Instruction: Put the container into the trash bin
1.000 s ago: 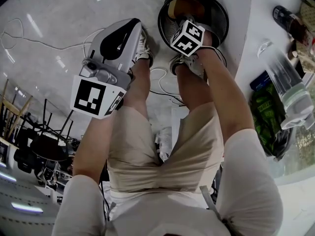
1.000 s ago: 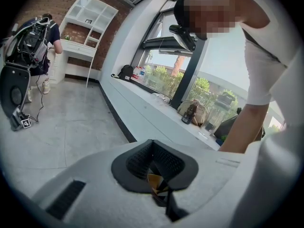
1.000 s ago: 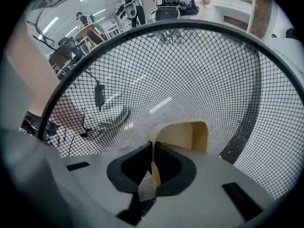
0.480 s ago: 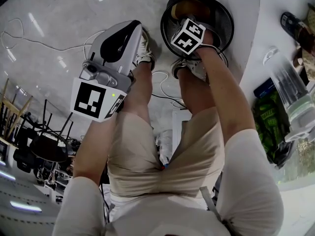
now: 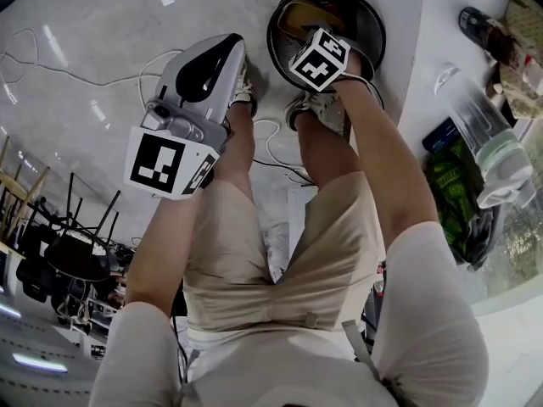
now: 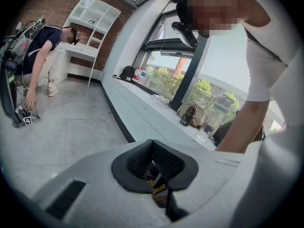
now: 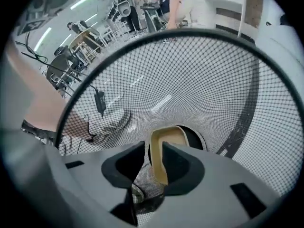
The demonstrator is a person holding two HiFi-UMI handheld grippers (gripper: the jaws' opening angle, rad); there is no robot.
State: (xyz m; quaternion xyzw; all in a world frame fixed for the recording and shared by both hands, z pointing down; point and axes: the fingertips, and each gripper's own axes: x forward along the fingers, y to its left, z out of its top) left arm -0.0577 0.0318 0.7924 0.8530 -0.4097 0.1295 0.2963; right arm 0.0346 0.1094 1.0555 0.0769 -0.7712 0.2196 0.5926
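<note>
Now my right gripper (image 7: 153, 152) hangs over the round black wire-mesh trash bin (image 7: 204, 80), jaws opening to drop the tan shallow plastic container (image 7: 168, 137) between them inside; left gripper (image 6: 153, 146) idles beside the bin, pressed together, empty.

Glossy grey floor (image 5: 93, 24), dark chairs (image 5: 72, 257); brick wall (image 6: 50, 6), white shelf unit (image 6: 92, 13), long white sill (image 6: 142, 110) under windows (image 6: 164, 75).

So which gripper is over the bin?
The right gripper: its jaws opening around the tan container in the mesh bin. The left gripper hangs over floor.
</note>
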